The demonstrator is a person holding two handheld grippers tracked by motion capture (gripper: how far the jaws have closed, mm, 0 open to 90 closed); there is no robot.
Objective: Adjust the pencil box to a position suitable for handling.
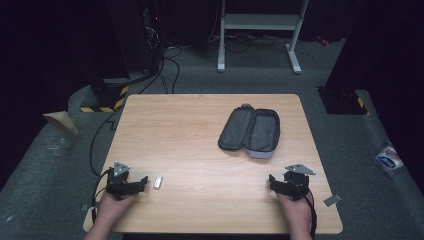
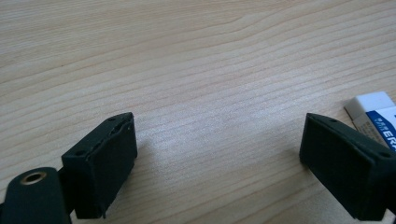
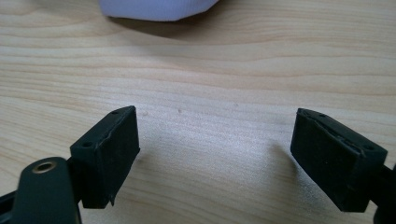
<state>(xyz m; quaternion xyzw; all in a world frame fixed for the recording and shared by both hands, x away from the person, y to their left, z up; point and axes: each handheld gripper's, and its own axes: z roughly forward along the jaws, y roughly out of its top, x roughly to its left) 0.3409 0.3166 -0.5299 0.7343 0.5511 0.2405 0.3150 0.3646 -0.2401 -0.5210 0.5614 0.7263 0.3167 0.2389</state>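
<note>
A grey zip pouch (image 1: pixel 250 131) lies open on the wooden table (image 1: pixel 200 145), right of centre; its pale lavender edge (image 3: pixel 159 9) reaches the top of the right gripper view. A small white eraser (image 1: pixel 158 182) with blue print lies near the front left, and sits just beyond the right-hand jaw as the eraser (image 2: pixel 373 114) in the left gripper view. My left gripper (image 1: pixel 134 184) rests low on the table just left of the eraser, open, with bare wood between its jaws (image 2: pixel 217 163). My right gripper (image 1: pixel 280 184) rests at the front right, open and holding nothing (image 3: pixel 215 158).
The table stands on grey carpet. Beyond its far edge are a white metal frame (image 1: pixel 260 30), black equipment with cables (image 1: pixel 150 55) and a yellow-black striped block (image 1: pixel 107 102). A packet (image 1: pixel 389 159) lies on the floor at right.
</note>
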